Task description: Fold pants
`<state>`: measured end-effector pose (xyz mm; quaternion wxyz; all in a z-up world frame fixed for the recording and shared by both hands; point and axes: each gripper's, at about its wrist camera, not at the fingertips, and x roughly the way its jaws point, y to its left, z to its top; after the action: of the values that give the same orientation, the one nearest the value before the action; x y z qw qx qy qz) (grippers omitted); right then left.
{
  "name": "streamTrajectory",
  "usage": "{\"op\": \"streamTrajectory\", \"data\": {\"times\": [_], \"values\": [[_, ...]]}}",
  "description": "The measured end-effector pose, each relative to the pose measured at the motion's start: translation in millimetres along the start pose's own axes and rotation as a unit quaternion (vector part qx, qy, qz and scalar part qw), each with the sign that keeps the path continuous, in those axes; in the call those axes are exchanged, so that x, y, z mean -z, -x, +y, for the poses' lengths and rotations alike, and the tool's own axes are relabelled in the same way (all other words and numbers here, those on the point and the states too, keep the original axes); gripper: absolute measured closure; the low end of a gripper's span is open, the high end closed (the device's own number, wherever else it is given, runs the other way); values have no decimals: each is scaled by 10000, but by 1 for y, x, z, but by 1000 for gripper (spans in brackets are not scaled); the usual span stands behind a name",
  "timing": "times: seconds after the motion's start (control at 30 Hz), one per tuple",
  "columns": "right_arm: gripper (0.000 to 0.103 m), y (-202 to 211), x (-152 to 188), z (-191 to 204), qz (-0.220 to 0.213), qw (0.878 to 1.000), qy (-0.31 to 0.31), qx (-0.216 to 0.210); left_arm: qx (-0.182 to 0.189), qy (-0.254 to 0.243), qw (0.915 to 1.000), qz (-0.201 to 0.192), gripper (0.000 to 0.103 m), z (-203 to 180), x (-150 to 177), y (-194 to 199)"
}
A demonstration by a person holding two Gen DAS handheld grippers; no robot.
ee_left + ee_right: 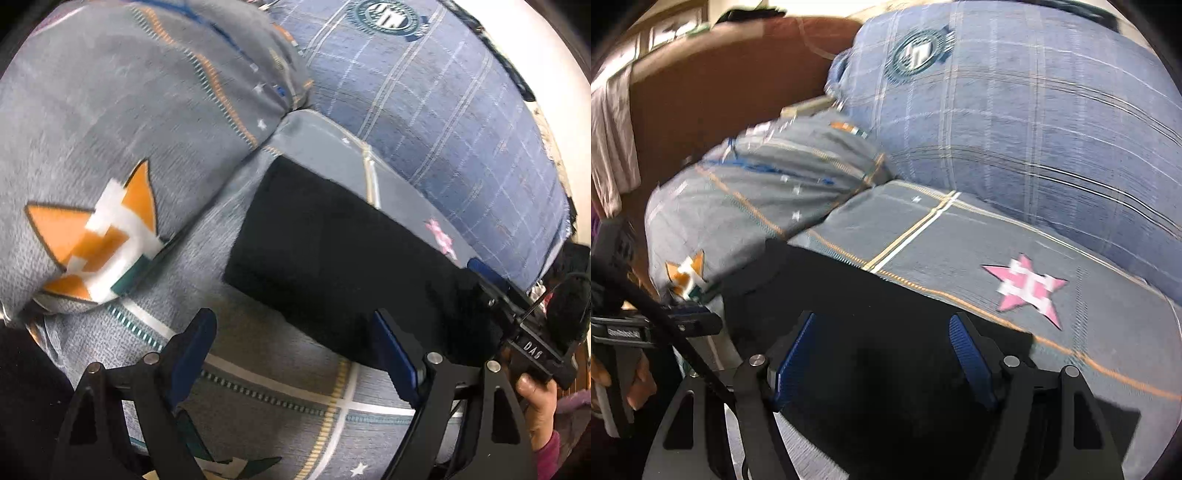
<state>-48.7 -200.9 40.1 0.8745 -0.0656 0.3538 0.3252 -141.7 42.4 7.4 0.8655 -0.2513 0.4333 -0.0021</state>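
- Between my left gripper's [295,354] blue pads I see only grey bedsheet [258,384]; the jaws stand spread, holding nothing.
- My right gripper [882,354] is spread too, its pads over the black pants [886,314], pinching nothing.
- The pants [332,258] lie as a folded dark slab flat on the sheet, just ahead of both tools.
- I see a grey star-print pillow [122,147] to the left, touching a blue plaid pillow [443,129] behind.
- A brown headboard [720,92] rises beyond.
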Motion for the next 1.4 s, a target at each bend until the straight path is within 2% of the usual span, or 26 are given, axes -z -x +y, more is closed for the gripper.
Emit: {"op": "streamTrajectory", "data": {"times": [0.13, 0.33, 0.47, 0.63, 0.73, 0.8, 0.83, 0.87, 0.93, 0.97, 1.03, 1.13, 1.23, 1.4], "values": [[22, -25, -16, 3, 99, 9993, 84, -349, 43, 127, 9999, -35, 19, 5, -1, -4], [20, -65, -43, 15, 424, 9950, 466, -778, 113, 212, 9997, -32, 12, 4, -5, -10], [20, -91, -58, 27, 695, 9896, 637, -1083, 58, 55, 10000, -42, 12, 2, -7, -14], [20, -115, -73, 41, 908, 9801, 803, -1569, 246, 240, 9994, -99, 12, 10, -7, -10], [20, -132, -79, 54, 1079, 9750, 990, -1670, 249, 175, 9994, -170, 13, 11, -6, -8], [20, -146, -78, 64, 1282, 9704, 1135, -1705, 183, 35, 9996, -213, 22, 8, -4, -8], [22, -153, -76, 71, 1387, 9672, 1246, -1727, 156, -21, 9996, -220, 33, 4, -7, -11], [39, -157, -73, 75, 1447, 9646, 1338, -1751, 125, -68, 9996, -229, 40, 4, -7, -12], [52, -161, -68, 84, 1453, 9643, 1464, -1661, 141, -87, 9995, -282, 52, 5, -10, -13], [67, -160, -68, 86, 1426, 9640, 1411, -1744, 186, -73, 9994, -278, 61, 6, -11, -13], [75, -153, -70, 83, 1309, 9677, 1235, -1769, 324, -30, 9993, -208, 72, 6, -13, -13], [83, -139, -71, 74, 1116, 9714, 919, -1882, 303, -249, 9987, -317, 79, -3, -13, -1], [85, -110, -75, 65, 753, 9748, 665, -1991, 425, -461, 9969, -484, 83, -16, -14, 18], [86, -40, -82, 40, -17, 9798, 229, -1985, 889, -1020, 9881, -736, 84, -63, -16, 53]]}}
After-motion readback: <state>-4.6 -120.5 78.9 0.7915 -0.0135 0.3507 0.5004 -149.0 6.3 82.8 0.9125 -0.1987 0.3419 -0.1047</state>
